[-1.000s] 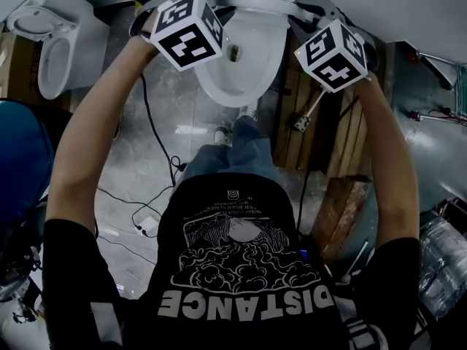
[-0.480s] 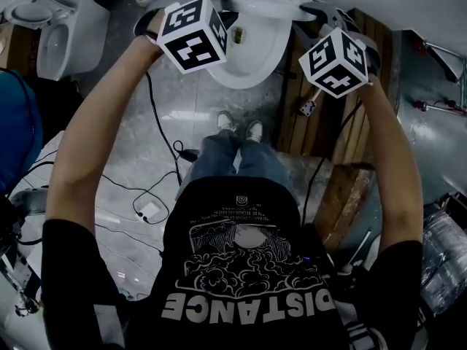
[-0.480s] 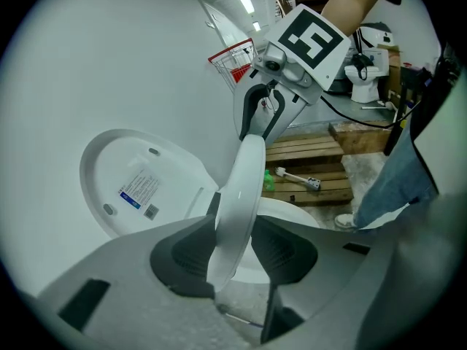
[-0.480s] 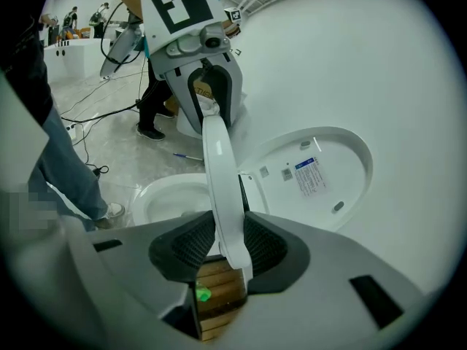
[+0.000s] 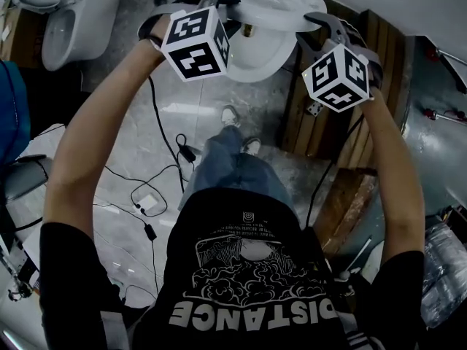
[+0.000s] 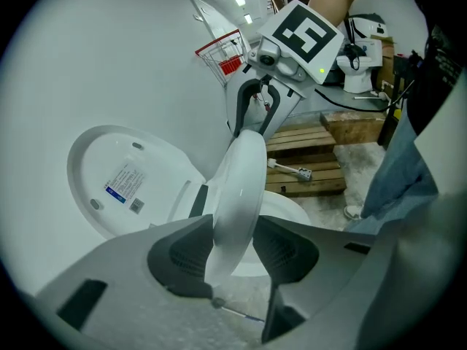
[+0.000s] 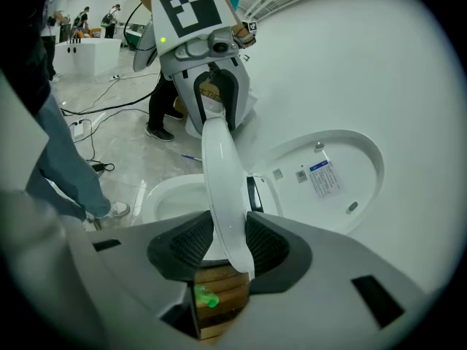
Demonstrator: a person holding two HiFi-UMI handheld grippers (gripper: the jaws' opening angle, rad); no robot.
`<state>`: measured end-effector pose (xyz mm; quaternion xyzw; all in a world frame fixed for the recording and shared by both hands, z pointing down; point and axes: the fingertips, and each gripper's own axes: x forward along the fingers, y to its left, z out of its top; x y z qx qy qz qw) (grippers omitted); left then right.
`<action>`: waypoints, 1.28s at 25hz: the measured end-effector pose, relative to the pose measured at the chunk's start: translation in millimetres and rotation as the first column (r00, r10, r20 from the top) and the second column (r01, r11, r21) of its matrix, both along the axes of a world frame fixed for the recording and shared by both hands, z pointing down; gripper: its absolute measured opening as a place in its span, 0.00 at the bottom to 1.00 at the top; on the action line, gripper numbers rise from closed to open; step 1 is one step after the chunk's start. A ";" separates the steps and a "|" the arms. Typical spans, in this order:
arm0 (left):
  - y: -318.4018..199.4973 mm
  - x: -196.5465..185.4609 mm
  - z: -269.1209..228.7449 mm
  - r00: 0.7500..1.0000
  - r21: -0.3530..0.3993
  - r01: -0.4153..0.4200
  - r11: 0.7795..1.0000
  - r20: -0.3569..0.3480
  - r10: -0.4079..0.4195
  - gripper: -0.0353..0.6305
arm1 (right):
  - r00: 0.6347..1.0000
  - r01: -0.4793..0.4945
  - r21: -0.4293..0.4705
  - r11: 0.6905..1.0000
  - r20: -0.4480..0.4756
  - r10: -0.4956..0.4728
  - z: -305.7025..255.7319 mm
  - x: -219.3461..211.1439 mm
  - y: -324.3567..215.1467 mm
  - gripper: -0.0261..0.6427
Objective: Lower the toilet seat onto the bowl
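Hanging tilted, seat rim [image 7: 219, 181] well above bowl [image 7: 169, 195]

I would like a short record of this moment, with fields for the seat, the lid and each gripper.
toilet seat: tilted, partway down, not yet on the bowl
lid: raised
left gripper: closed on one side of the seat; jaws have just been opening
right gripper: closed on the opposite side; jaws have just been opening

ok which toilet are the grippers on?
Centre toilet: its seat sits in the left gripper and the right gripper, whose jaws have just been opening. Upper-left toilet is untouched.
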<state>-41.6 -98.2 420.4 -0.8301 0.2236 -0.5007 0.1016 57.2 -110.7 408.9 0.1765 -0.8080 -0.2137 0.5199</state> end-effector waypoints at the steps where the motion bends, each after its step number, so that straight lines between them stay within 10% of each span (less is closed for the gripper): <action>1: 3.0 -0.9 4.0 1.000 0.000 -0.001 1.000 0.008 0.001 0.30 | 1.000 0.003 0.004 1.000 0.004 -0.003 3.8 -0.9 2.9 0.25; 32: 77.4 0.7 129.7 0.991 0.014 -0.085 0.996 0.102 0.083 0.36 | 0.981 0.166 -0.033 0.986 -0.091 -0.169 133.2 0.2 73.6 0.33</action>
